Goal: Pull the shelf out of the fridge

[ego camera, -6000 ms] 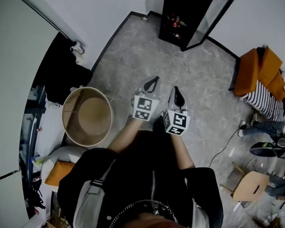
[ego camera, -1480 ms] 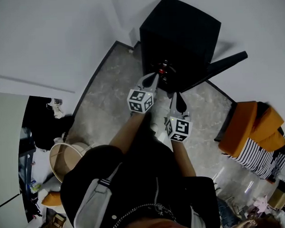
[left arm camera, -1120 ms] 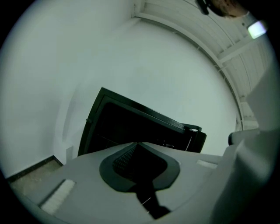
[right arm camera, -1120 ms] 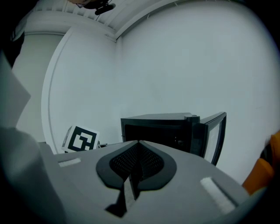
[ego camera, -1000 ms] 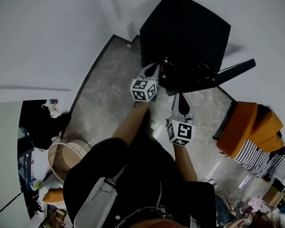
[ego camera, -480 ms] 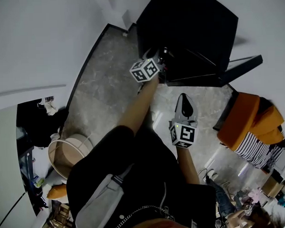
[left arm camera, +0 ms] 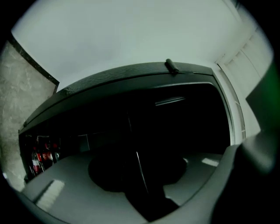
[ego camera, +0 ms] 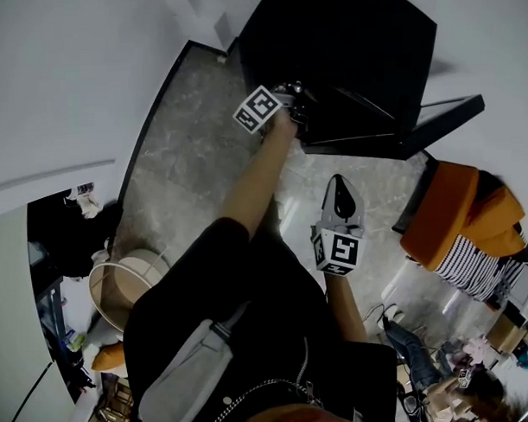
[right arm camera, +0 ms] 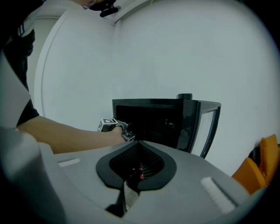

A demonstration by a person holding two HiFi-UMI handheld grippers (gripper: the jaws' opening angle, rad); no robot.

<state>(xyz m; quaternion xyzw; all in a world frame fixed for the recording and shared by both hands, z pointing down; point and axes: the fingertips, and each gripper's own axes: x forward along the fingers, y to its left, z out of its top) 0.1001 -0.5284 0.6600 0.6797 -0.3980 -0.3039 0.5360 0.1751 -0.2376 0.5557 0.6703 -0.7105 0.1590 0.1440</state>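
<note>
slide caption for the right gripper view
Shut right claw faces the open black fridge as the person's left forearm stretches to its front.

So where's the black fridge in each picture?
Head view: the fridge is the black box at the top, seen from above.
Left gripper view: the fridge fills the middle, very close and dark inside.
Right gripper view: the fridge stands in the centre, with its door open to the right.
Shared landmark: the white wall behind it.

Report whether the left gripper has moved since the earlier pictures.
Yes: the left gripper moved up to the open black fridge. Its jaws have just been opening; nothing clearly between them.
</note>
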